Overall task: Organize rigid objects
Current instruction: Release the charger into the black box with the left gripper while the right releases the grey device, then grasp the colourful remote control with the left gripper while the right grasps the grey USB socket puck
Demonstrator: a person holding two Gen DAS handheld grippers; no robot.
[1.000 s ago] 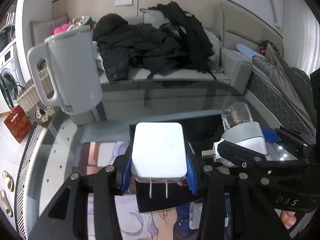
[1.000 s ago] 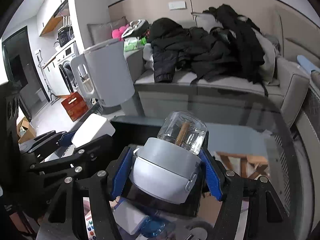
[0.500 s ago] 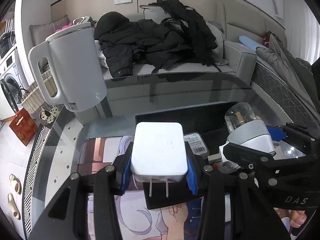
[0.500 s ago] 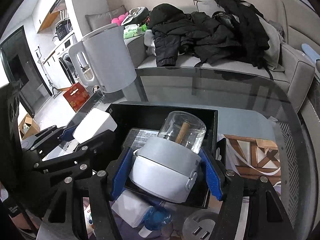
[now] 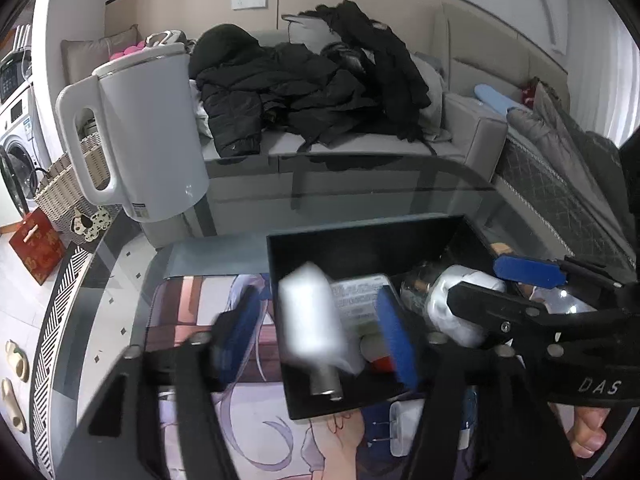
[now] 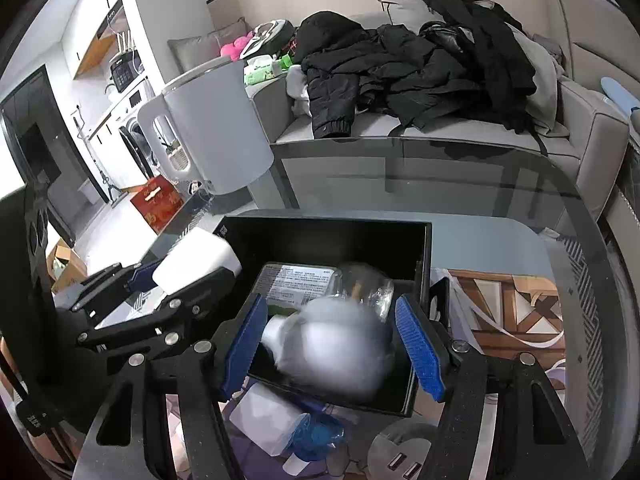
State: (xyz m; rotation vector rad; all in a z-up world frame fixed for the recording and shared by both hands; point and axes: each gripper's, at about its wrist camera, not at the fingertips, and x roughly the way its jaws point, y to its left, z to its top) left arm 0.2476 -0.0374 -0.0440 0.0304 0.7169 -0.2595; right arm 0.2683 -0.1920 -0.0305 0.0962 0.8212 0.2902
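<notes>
Charger (image 5: 312, 316), white and motion-blurred, sits loose between spread fingers of left gripper (image 5: 316, 340), over black box (image 5: 360, 248). Grey device with glass dome (image 6: 340, 344), also blurred, lies inside the box between the wide-open right gripper (image 6: 332, 348). White kettle (image 5: 152, 132) stands beyond on glass table (image 5: 360, 200).

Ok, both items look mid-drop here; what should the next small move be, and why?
Probably lift both grippers straight up and clear. The left gripper and right gripper stand spread over the black rectangular box, with the white plug charger and grey glass-domed jar blurred, apparently released.
</notes>
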